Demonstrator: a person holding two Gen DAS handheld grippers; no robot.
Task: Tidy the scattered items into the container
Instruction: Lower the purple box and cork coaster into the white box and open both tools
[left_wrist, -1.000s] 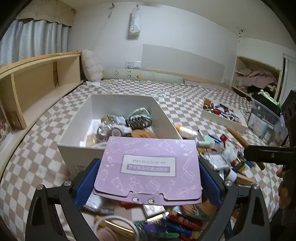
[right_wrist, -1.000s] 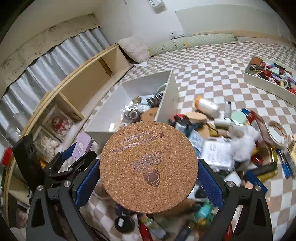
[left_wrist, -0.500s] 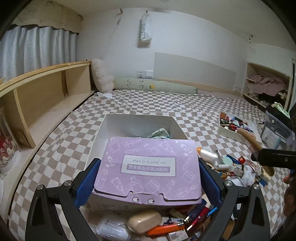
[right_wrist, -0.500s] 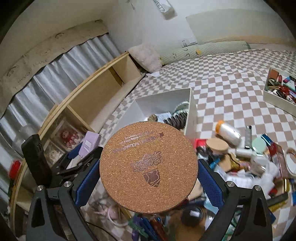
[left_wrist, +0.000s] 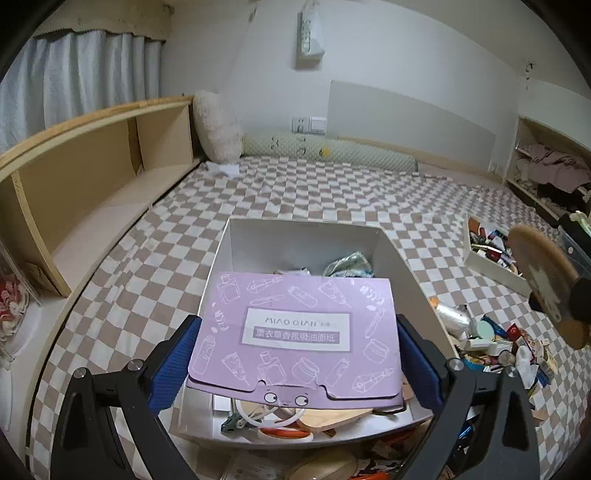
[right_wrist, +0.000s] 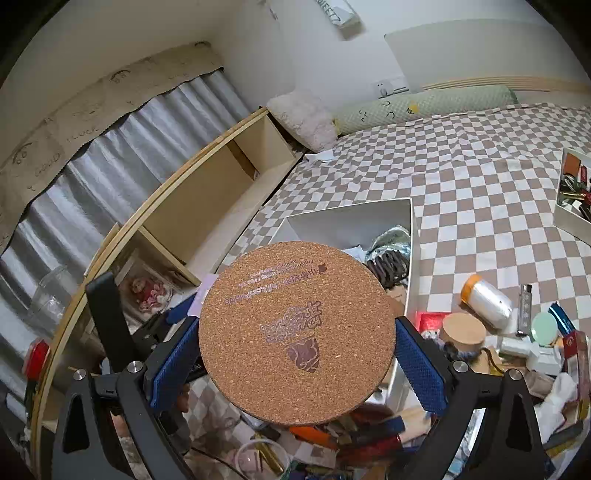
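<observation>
Left gripper (left_wrist: 295, 354) tilted downward, blue pads clamped on the side edges of a flat lilac packet of oil-blotting paper (left_wrist: 295, 332), held level over the near half of the white box (left_wrist: 402, 273) on the checked bedspread (left_wrist: 317, 192). Right gripper (right_wrist: 297, 349) angled down likewise, jaws wide and gripping a round cork coaster (right_wrist: 297, 332) by its rim, above the clutter pile (right_wrist: 517, 332) beside the box's near corner.

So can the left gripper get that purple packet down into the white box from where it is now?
Probably yes: the left gripper holds the purple packet over the open white box, nothing between.
</observation>
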